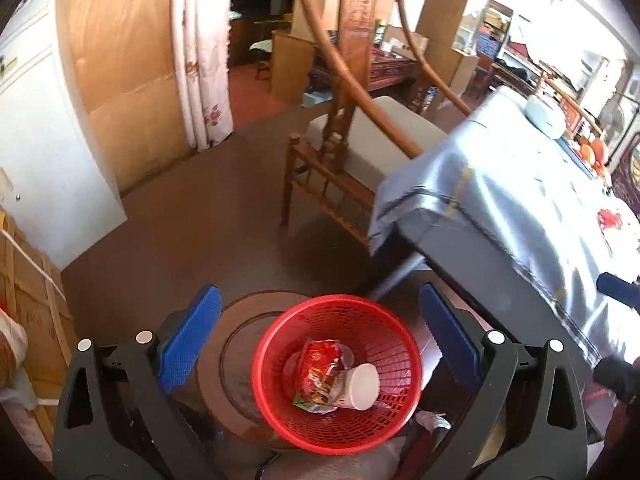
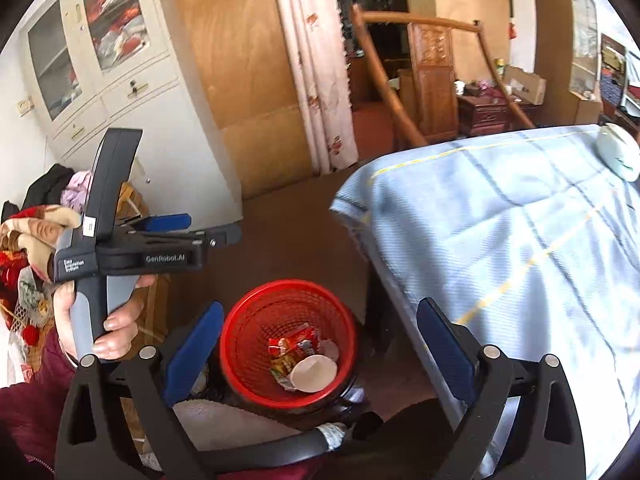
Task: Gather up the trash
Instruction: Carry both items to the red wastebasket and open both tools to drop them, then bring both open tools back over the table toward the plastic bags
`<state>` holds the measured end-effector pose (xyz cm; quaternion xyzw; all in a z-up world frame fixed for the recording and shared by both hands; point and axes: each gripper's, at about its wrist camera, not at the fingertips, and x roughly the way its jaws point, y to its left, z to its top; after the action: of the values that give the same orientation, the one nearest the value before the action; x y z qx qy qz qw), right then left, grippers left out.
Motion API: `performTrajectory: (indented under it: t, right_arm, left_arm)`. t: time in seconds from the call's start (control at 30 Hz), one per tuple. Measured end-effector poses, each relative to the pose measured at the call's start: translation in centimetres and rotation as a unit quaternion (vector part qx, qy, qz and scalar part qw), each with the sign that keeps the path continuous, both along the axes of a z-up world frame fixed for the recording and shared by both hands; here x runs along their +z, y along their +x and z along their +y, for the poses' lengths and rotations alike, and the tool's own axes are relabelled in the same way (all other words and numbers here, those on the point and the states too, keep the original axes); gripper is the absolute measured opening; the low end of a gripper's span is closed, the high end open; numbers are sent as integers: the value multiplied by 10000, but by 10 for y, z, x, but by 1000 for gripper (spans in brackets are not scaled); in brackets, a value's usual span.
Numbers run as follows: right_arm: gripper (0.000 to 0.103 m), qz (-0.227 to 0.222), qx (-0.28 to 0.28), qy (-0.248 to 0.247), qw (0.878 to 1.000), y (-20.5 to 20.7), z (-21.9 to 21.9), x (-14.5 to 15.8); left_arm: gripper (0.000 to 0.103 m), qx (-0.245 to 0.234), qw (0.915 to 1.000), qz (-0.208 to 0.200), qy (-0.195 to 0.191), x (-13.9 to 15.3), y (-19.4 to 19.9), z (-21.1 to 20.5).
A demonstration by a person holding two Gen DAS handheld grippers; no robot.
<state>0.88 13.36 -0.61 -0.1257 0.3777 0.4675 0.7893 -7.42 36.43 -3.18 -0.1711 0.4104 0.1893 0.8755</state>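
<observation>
Lying in red mesh basket (image 1: pixel 338 372), white paper cup (image 1: pixel 360 386), crumpled red wrapper (image 1: pixel 320 372), both grippers' jaws apart, empty

1. Both views are bright with daylight; it comes from the upper right, where the windows (image 1: pixel 600 60) in the left wrist view are washed out to near white.
2. The pale blue cloth (image 2: pixel 520 240) carries a soft sheen and lighter patches in both views; in the left wrist view it glares along its folds.
3. The floor (image 1: pixel 208 216) lies dimmer, with a dark shadow under the cloth's hanging edge.
4. Strong fisheye bending: the wooden chair (image 1: pixel 348 92) rails and the white cabinet (image 2: pixel 120 80) curve, and black corners frame each picture.
5. Slight motion blur softens the red basket (image 2: pixel 288 336) rim and the cloth's edge; far rooms are hazy.
</observation>
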Motion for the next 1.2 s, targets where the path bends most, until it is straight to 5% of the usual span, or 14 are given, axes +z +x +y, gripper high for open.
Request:
performTrajectory:
  t: [0.3, 0.47, 0.67, 0.87, 1.2]
  right_arm:
    - [97, -331, -686, 421, 9962, 9, -82, 28]
    - [97, -460, -1124, 666, 9904, 11, -139, 39]
    - [97, -606, -1753, 907, 9785, 13, -215, 42]
    - [97, -802, -2580, 920, 9584, 20, -300, 37]
    - [97, -738, -4058, 932, 9062, 41, -424, 3]
  left_arm:
    - [96, -498, 9977, -155, 436, 27, 15, -65]
    - [96, -836, 9923, -135, 908, 35, 25, -116]
    - [96, -1368, 9851, -161, 1034, 41, 40, -174]
    - [96, -1970, 9751, -268, 984, 47, 70, -240]
    - [96, -3122, 9443, -174, 1024, 43, 153, -365]
